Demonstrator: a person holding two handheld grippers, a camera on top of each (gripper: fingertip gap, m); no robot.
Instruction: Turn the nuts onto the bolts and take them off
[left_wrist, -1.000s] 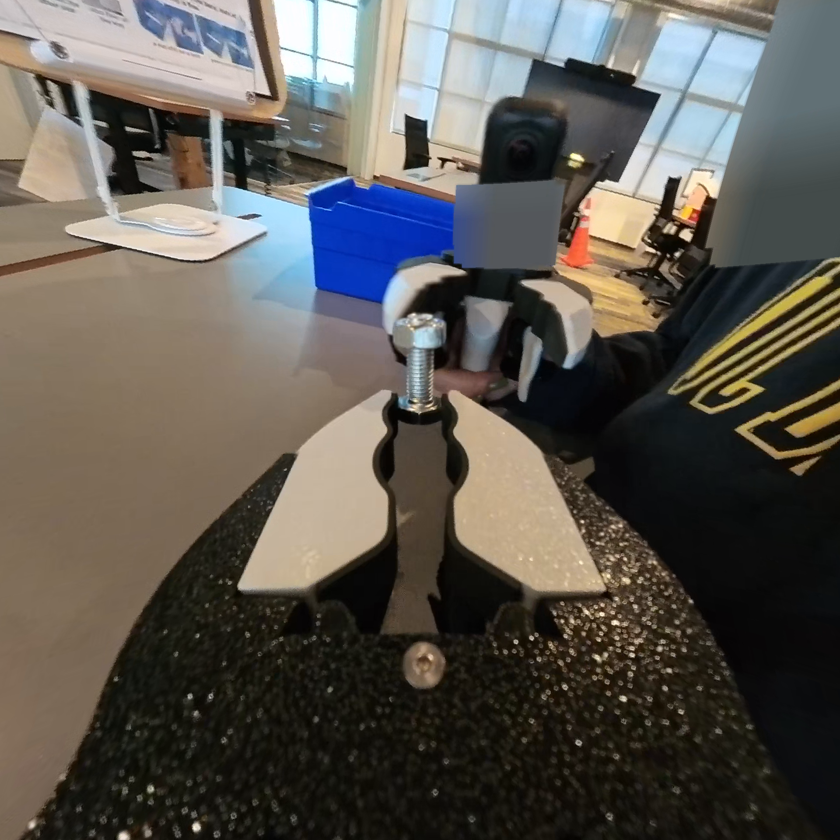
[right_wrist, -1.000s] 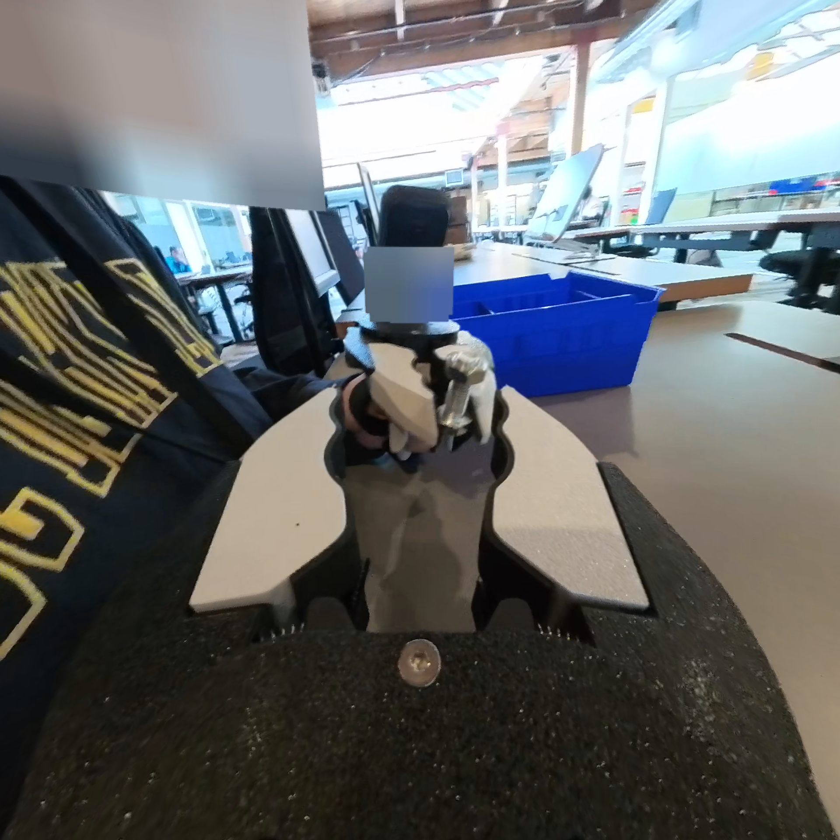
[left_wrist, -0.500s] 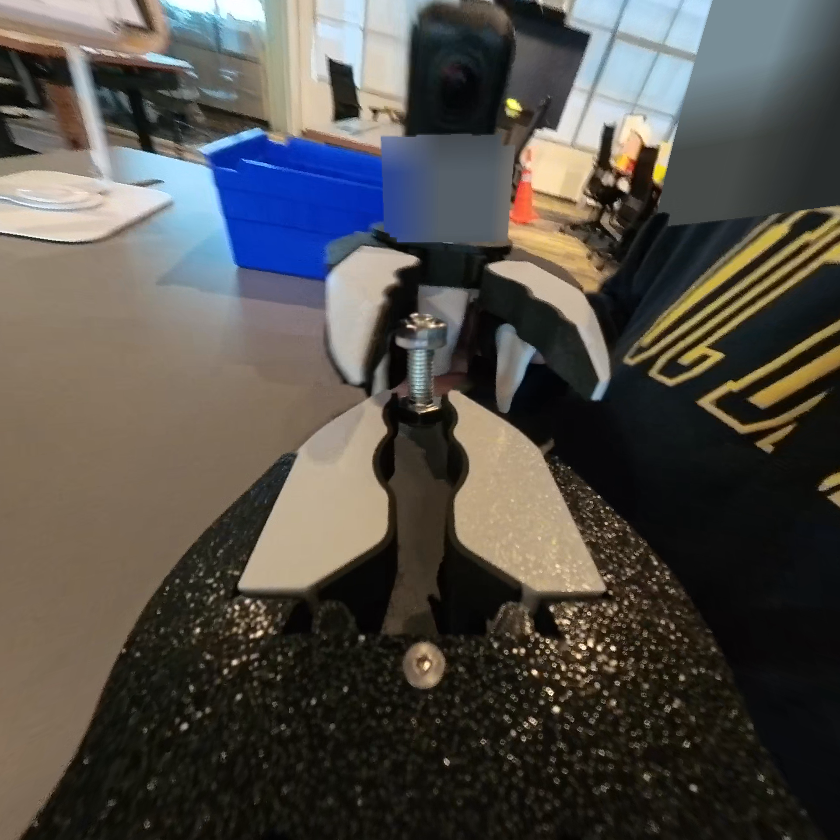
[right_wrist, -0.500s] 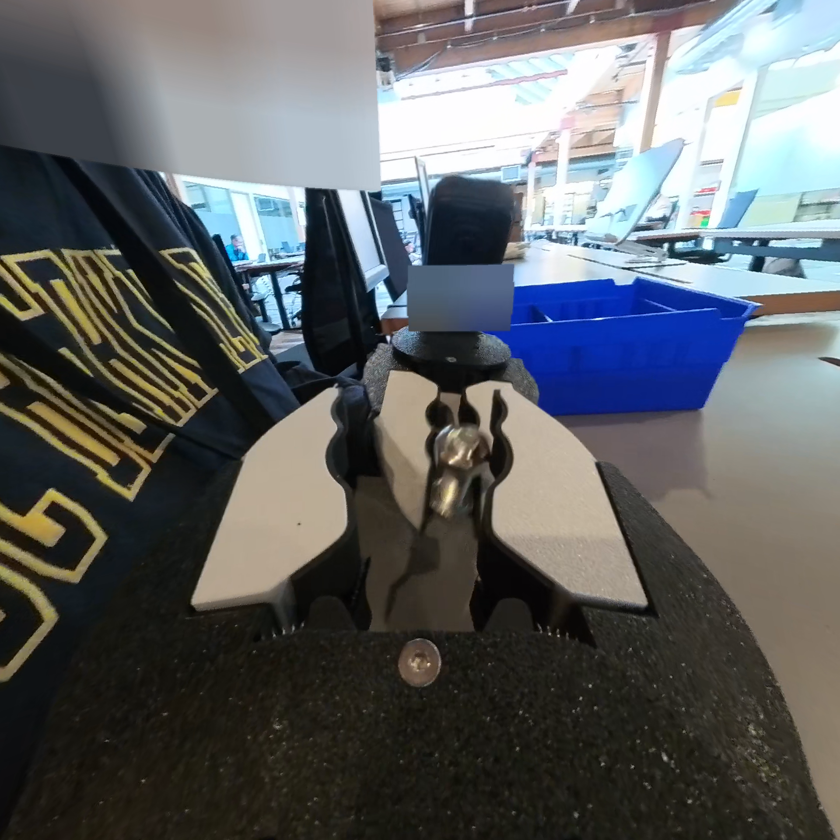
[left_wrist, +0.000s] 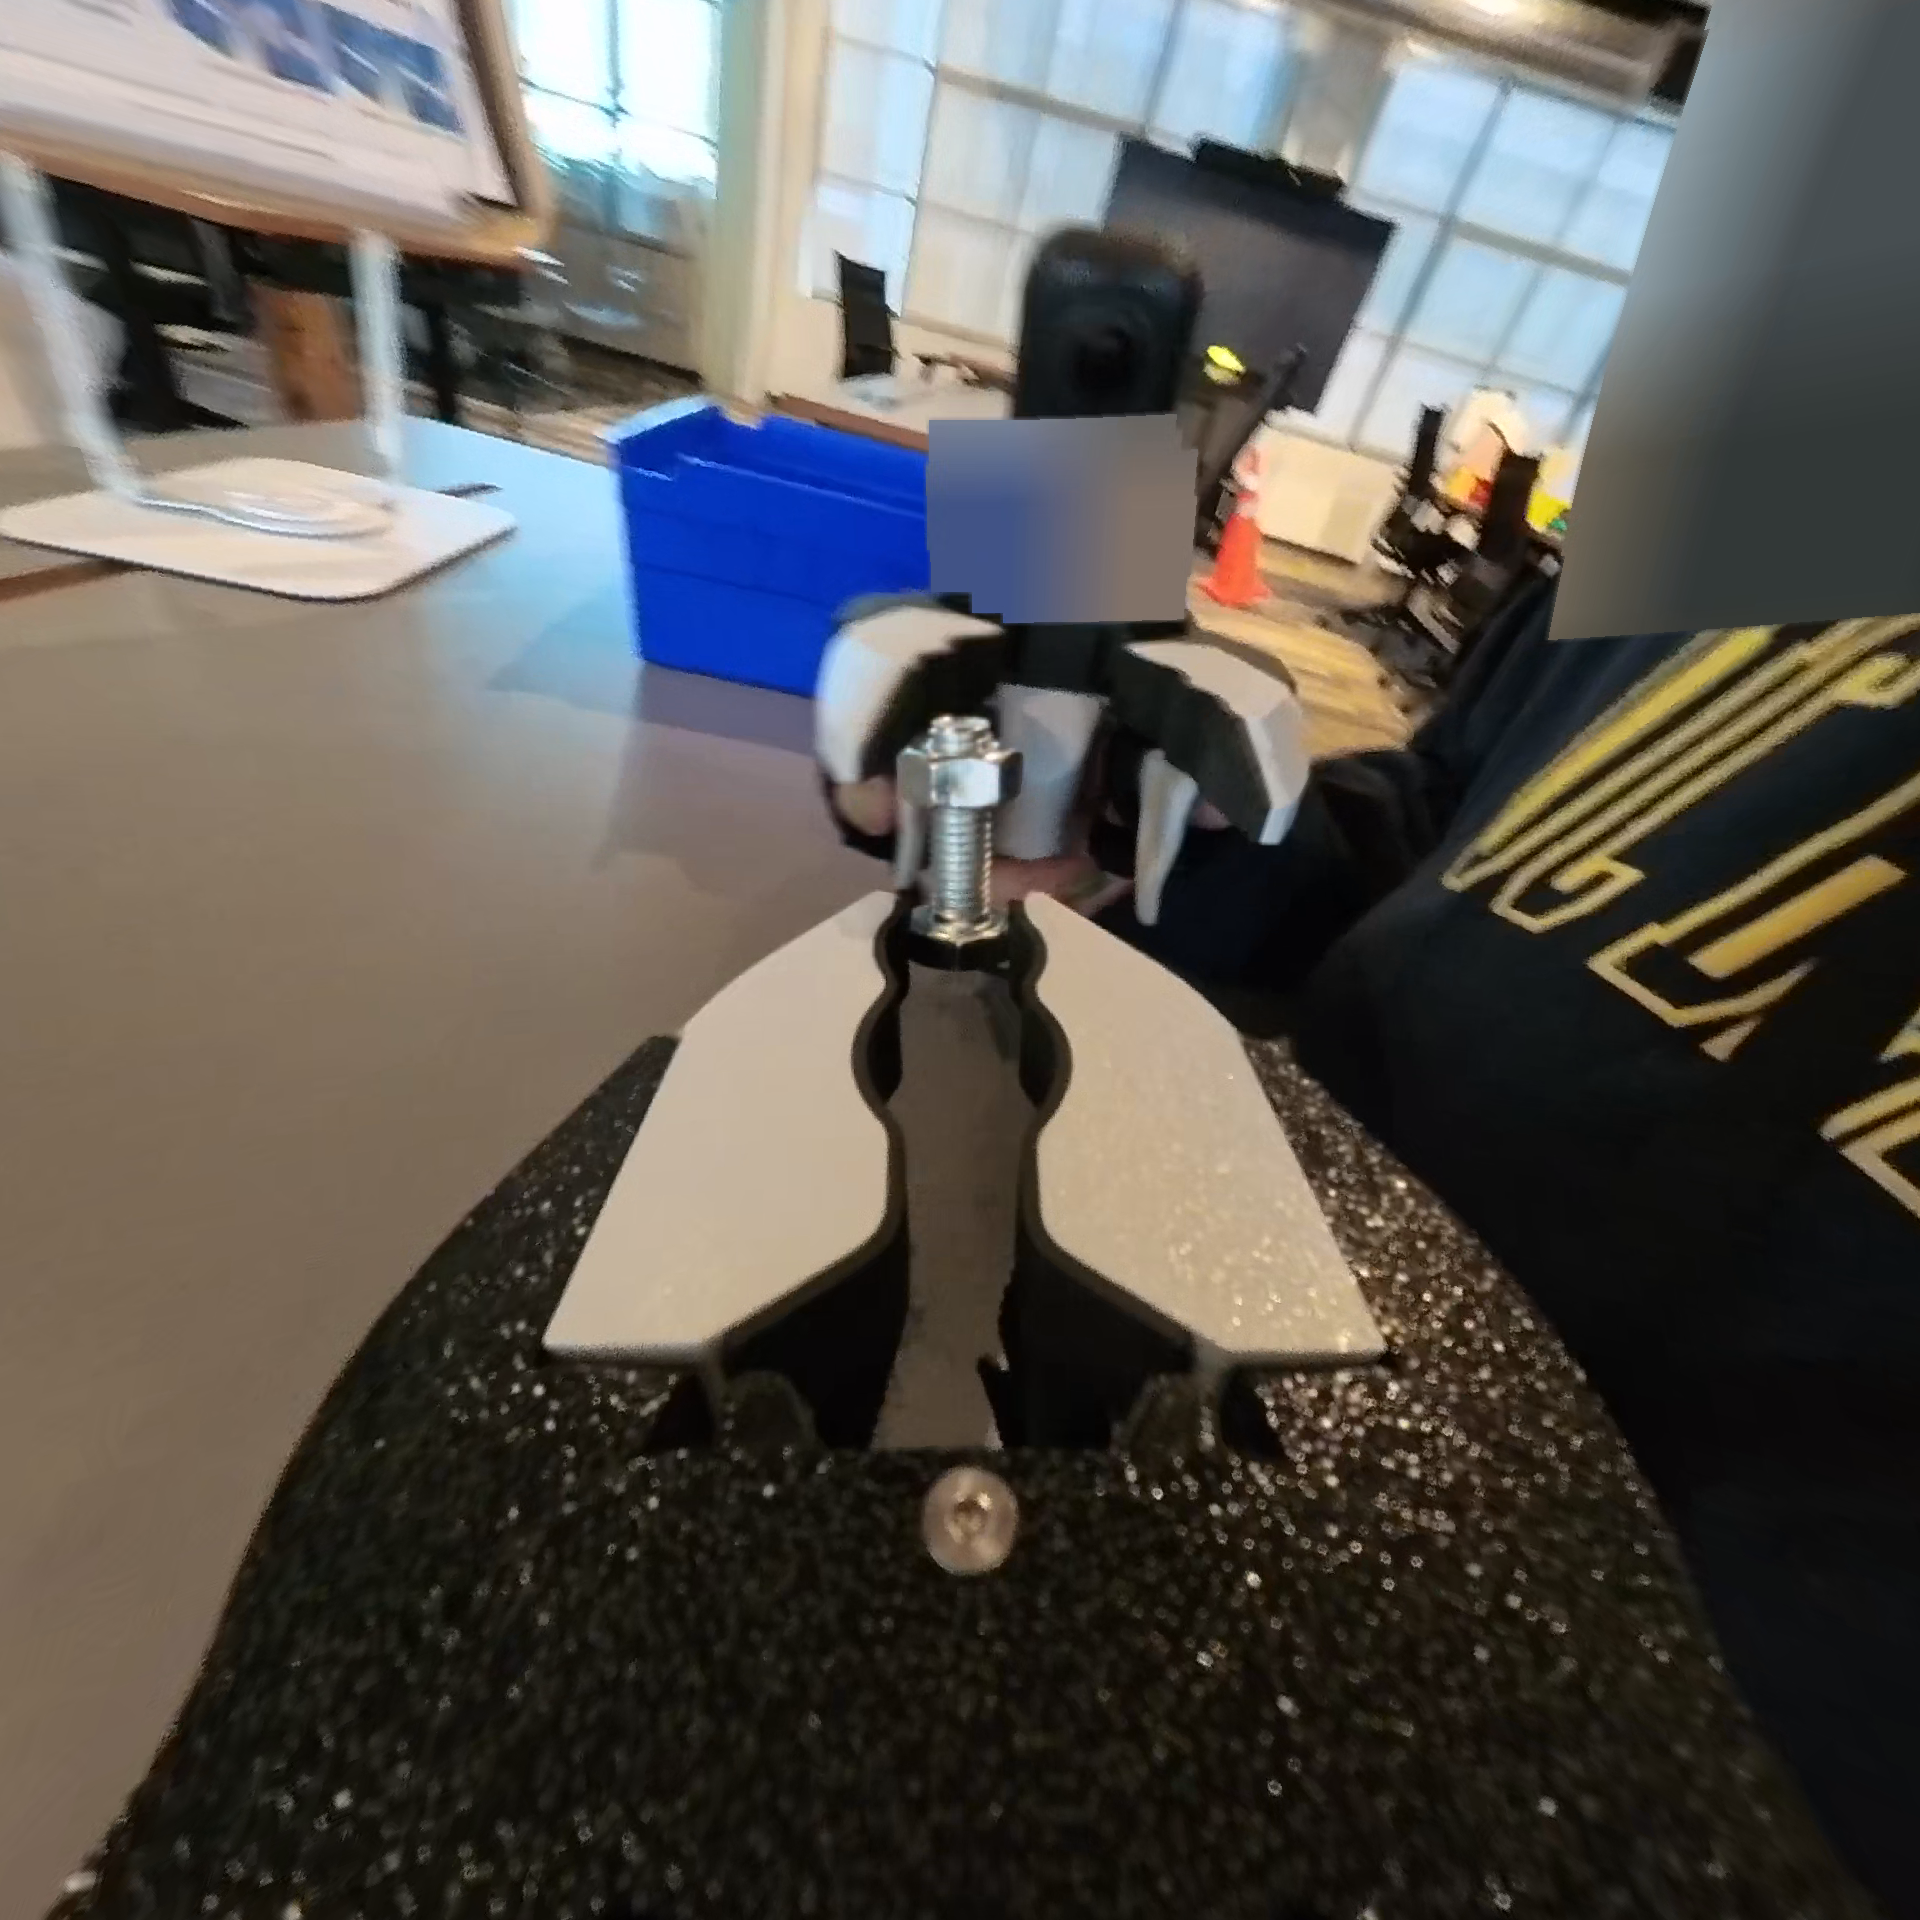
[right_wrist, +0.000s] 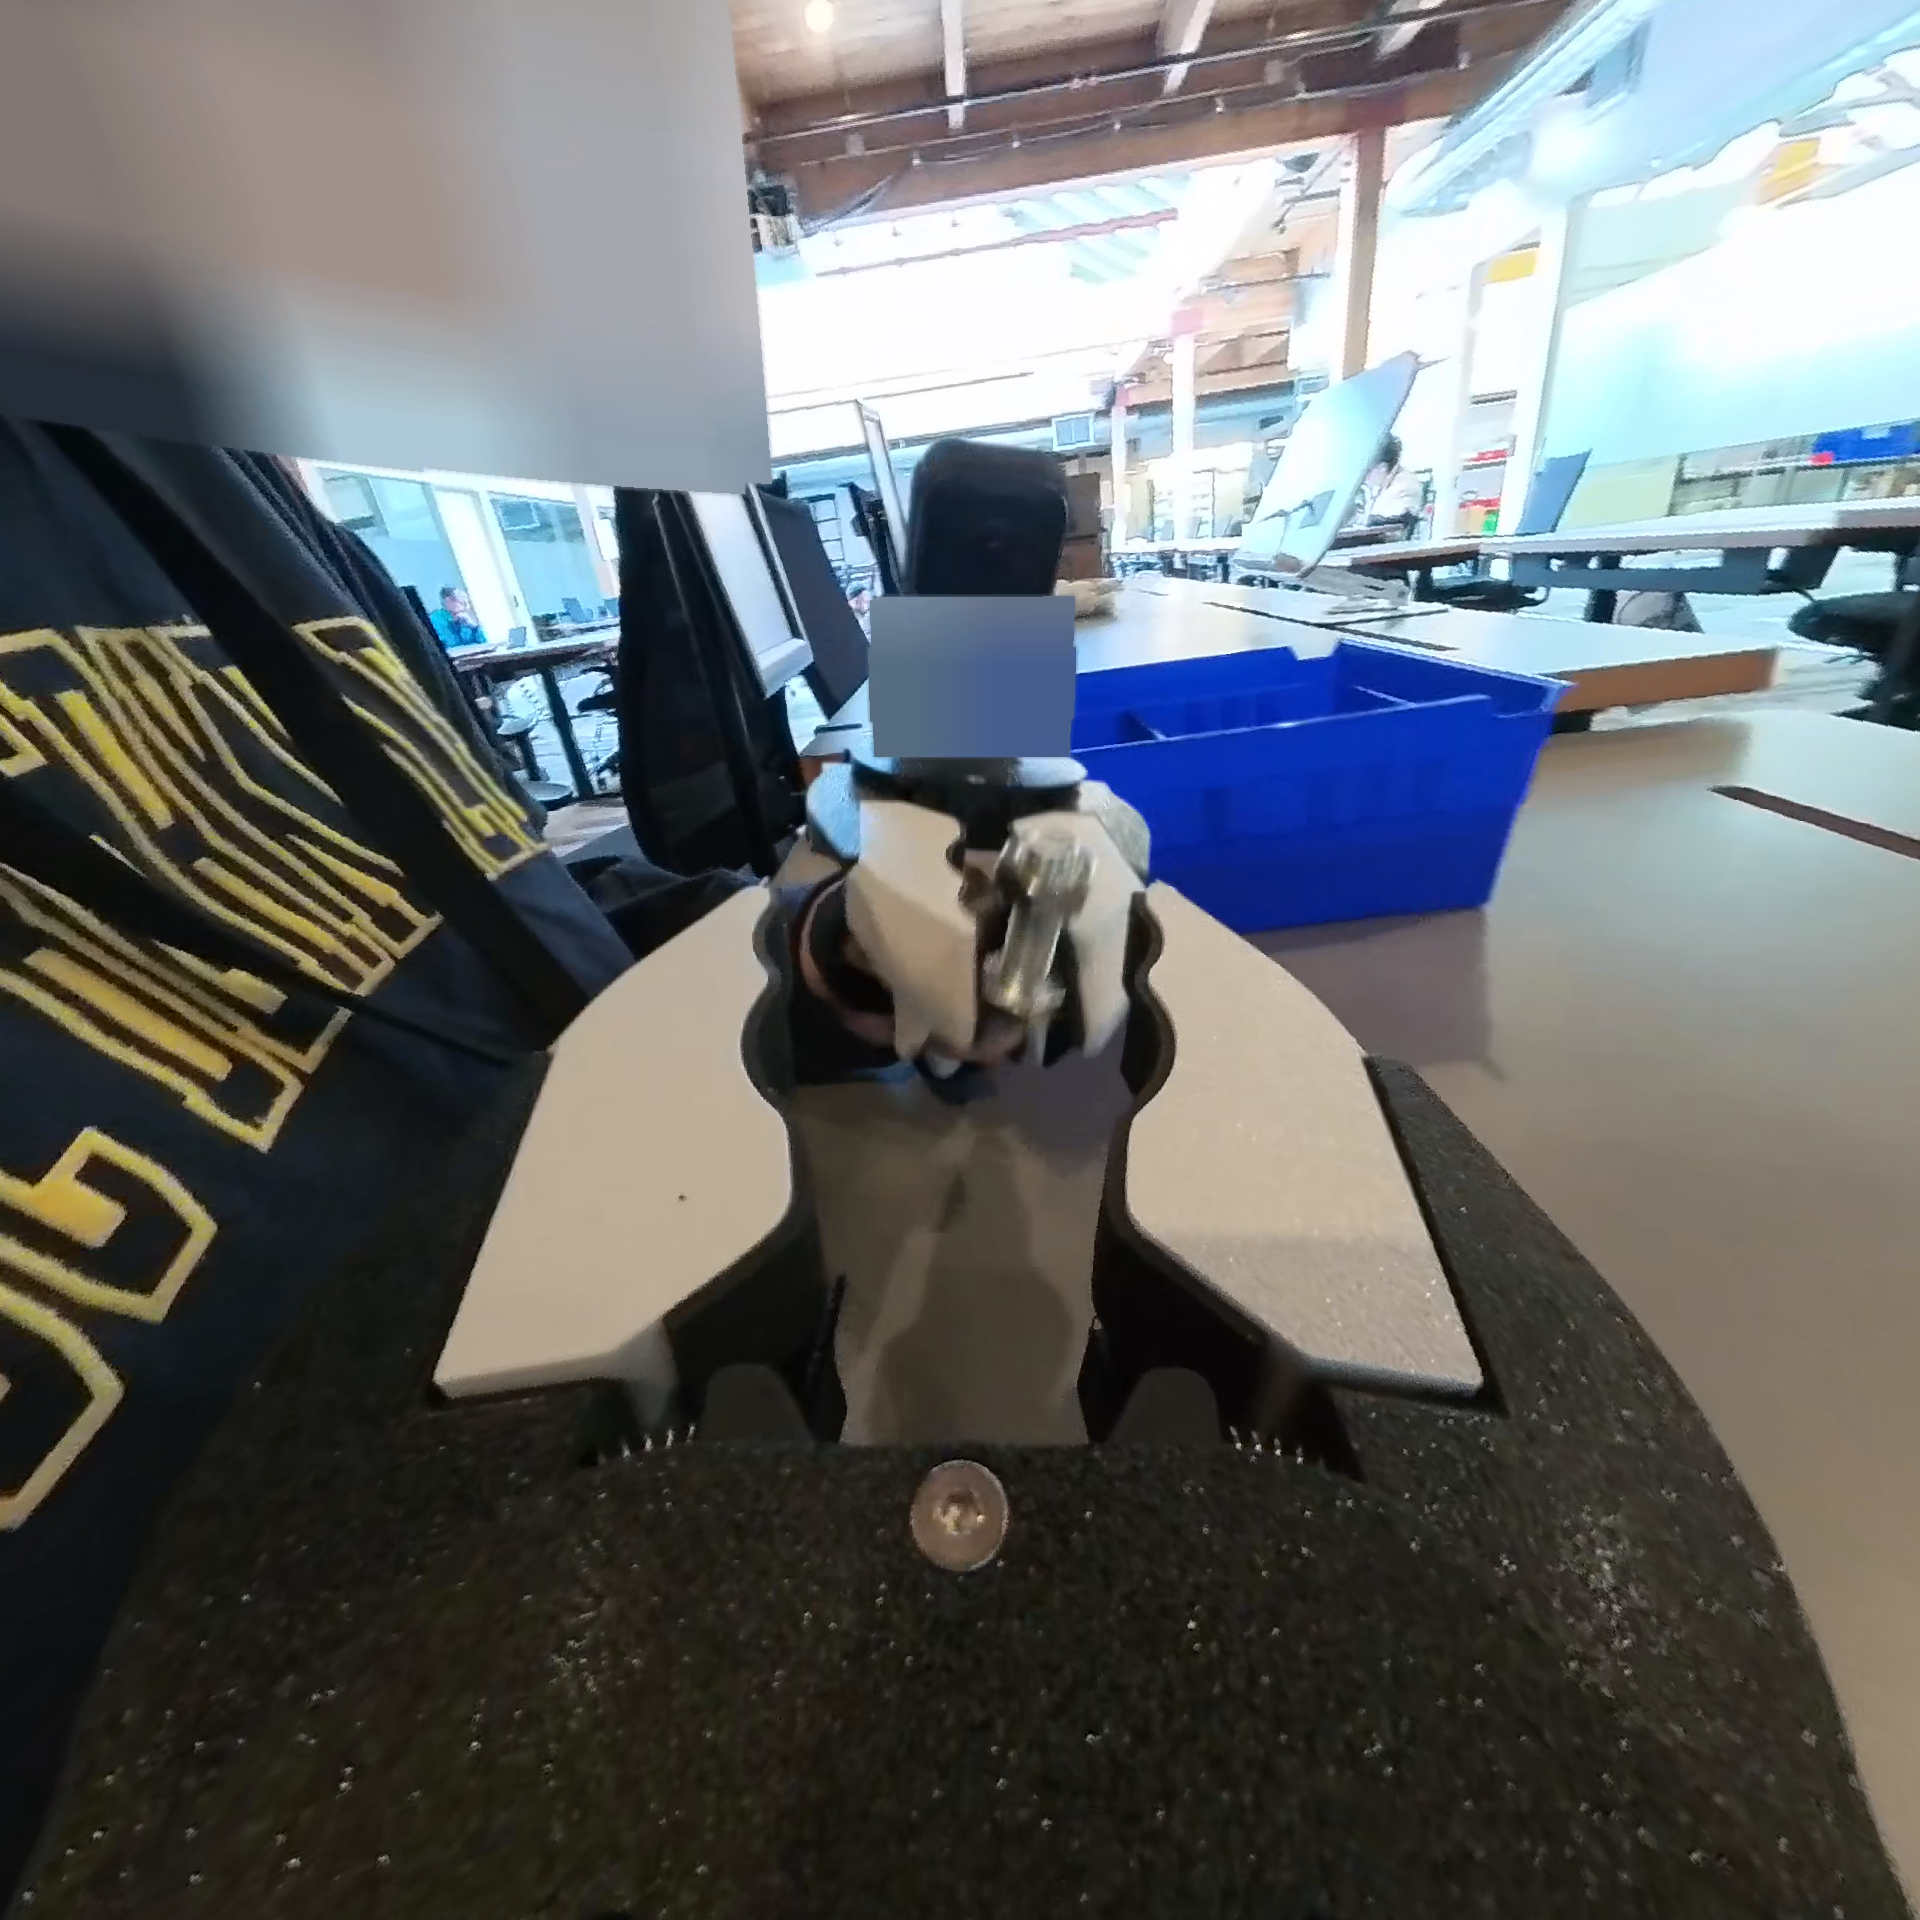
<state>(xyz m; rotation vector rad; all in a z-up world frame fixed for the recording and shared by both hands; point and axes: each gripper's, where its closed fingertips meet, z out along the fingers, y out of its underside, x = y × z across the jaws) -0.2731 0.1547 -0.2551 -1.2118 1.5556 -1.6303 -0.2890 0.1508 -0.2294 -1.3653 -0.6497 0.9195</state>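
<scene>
My left gripper is shut on the head of a silver bolt and holds it upright above the grey table. A hex nut sits near the top of the bolt's thread. My right gripper is open and empty, its jaws wide apart, and faces the left gripper from a short distance. In the right wrist view the bolt leans slightly, seen between my right fingertips but beyond them. In the left wrist view the right gripper is just behind the nut.
A blue divided bin stands on the table behind the grippers and also shows in the right wrist view. A white sign stand is at the far left. The person's dark shirt is close on the right. Both grippers' tips are close together, under 4 cm apart.
Half a second ago the two grippers were closer, with the bolt between the right jaws. They have drawn apart again. The left gripper still holds the bolt and the right stays open.
</scene>
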